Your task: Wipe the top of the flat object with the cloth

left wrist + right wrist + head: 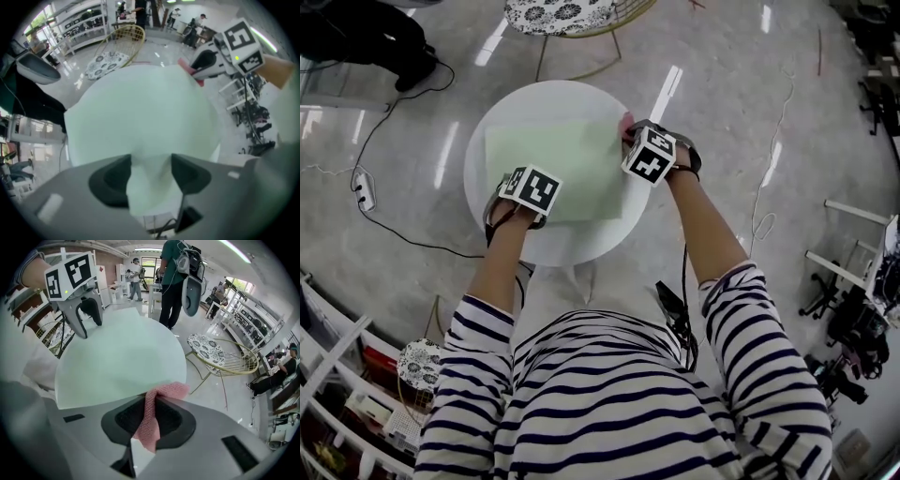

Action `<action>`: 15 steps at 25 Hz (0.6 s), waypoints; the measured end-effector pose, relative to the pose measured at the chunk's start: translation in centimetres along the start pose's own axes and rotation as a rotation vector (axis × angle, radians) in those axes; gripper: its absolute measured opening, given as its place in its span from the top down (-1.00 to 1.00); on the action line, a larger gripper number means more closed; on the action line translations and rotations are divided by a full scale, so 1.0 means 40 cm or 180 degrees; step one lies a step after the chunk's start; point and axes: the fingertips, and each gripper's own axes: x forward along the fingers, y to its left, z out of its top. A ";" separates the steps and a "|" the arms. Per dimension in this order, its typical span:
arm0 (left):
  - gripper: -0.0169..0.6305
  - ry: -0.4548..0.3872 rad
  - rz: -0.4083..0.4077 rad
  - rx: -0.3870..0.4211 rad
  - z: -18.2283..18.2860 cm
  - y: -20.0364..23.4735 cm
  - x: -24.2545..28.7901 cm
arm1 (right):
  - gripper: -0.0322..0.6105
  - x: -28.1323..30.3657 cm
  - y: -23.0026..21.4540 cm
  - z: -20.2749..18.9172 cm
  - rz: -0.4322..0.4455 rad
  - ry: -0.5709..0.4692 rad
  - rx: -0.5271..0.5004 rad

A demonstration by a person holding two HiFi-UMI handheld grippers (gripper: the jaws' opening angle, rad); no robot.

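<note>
While we hold both grippers over the round white table (553,242), the pale green board (558,164) lies flat on its top. Our right gripper (149,416) is clenched on the pink cloth (164,392), which is pinched between its jaws and bunches out at the board's far right corner. Our left gripper (150,174) points down at the board's near left corner with its jaws spread wide. The board's edge sits between them, and we cannot tell whether the pads touch it. The two grippers are well apart.
</note>
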 end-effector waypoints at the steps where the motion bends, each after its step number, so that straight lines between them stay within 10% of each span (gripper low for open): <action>1: 0.10 0.0021 0.0000 -0.0003 -0.001 0.001 0.000 | 0.71 -0.001 0.008 -0.002 0.0024 -0.0006 -0.0019; 15: 0.10 0.0051 -0.0023 -0.0031 0.001 0.009 0.004 | 0.71 -0.018 0.216 -0.069 0.0447 -0.0002 -0.0554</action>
